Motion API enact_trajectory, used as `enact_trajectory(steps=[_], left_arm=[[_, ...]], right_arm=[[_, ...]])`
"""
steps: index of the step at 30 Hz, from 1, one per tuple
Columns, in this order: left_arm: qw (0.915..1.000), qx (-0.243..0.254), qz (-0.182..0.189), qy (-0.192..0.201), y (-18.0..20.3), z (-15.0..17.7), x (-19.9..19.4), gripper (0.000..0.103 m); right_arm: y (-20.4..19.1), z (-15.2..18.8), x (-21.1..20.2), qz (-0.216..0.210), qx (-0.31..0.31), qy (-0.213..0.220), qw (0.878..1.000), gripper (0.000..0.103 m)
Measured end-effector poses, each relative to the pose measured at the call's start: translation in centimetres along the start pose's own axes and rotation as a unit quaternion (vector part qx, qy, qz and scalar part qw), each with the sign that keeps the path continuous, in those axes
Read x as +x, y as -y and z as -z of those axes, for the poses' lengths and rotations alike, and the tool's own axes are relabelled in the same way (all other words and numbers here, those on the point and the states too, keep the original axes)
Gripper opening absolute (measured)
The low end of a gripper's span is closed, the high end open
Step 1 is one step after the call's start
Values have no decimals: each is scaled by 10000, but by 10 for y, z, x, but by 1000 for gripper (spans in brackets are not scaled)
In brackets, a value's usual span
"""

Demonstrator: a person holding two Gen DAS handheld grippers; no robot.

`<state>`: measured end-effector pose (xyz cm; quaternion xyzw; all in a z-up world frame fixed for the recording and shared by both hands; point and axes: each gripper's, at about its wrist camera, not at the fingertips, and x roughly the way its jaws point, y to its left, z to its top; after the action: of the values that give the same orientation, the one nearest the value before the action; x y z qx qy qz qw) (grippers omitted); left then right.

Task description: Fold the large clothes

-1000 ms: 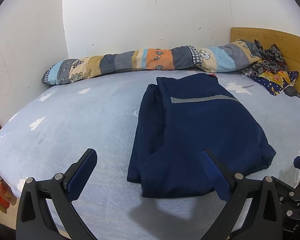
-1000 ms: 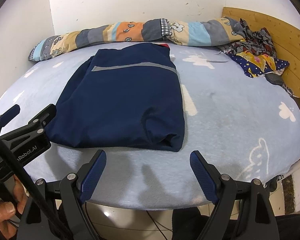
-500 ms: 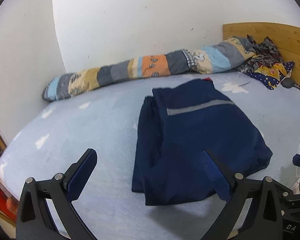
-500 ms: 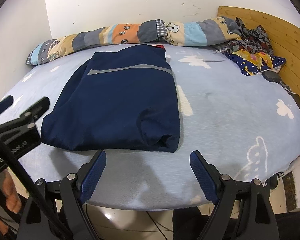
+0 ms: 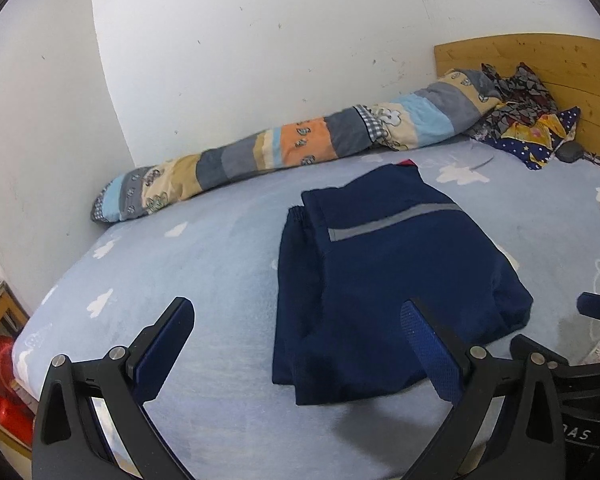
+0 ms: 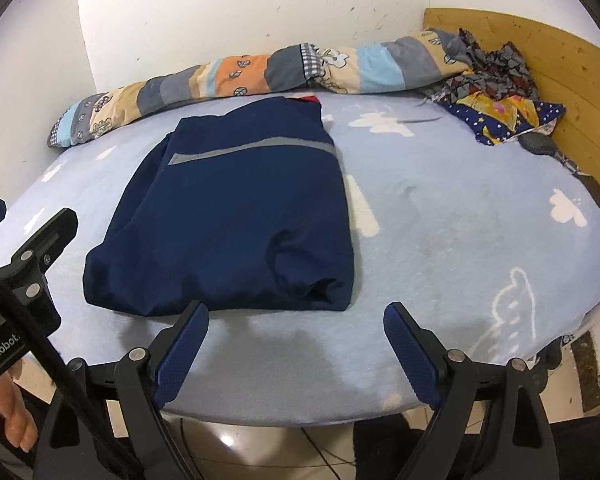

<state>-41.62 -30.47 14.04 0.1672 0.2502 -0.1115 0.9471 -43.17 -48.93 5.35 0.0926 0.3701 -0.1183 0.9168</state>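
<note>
Left wrist view is showing a bed [image 5: 228, 264] covered by a pale blue fleecy sheet with white cloud prints, standing in a corner of white, scuffed walls. A long patchwork bolster [image 5: 284, 152] is lying along the far wall, and a wooden headboard [image 5: 540, 60] is rising at the right end, with a crumpled patterned cloth [image 5: 528, 120] heaped against it. The folded navy garment [image 5: 388, 280] is lying flat in the middle of the bed as a thick, roughly rectangular stack, a grey stripe crossing its top layer and a sliver of red peeking out at its far edge. The left gripper [image 5: 296, 356] is hovering over the near part of the bed with its jaws spread wide and nothing between them; its blue pads look ribbed. Right wrist view is showing the right gripper [image 6: 296, 352] likewise gaping wide and empty, just short of the garment's near edge. A red object at the lower left of the left view is cut off and hard to identify. Tiled floor is glinting beneath the bed edge.
</note>
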Motion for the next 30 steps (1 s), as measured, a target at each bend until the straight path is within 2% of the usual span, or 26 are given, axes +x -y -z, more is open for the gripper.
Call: enact_trajectory(steps=[4,6,15,30], left_arm=[[9989,-90,302,-340,-2,0,7,103],[9985,-130,336,-422,-3,1,8,103],[9990,-159,197,-381,-6,1,5,103],[9989,-162,203,-387,-10,1,5,103]], right_arm=[[-4,1,1,4,-74,-11,10000,92],[-5,1,0,9,-101,-10,9999,92],[-6,2,0,10,-162,4,9999,92],[-9,2,-1,45,-193,36,9998,92]])
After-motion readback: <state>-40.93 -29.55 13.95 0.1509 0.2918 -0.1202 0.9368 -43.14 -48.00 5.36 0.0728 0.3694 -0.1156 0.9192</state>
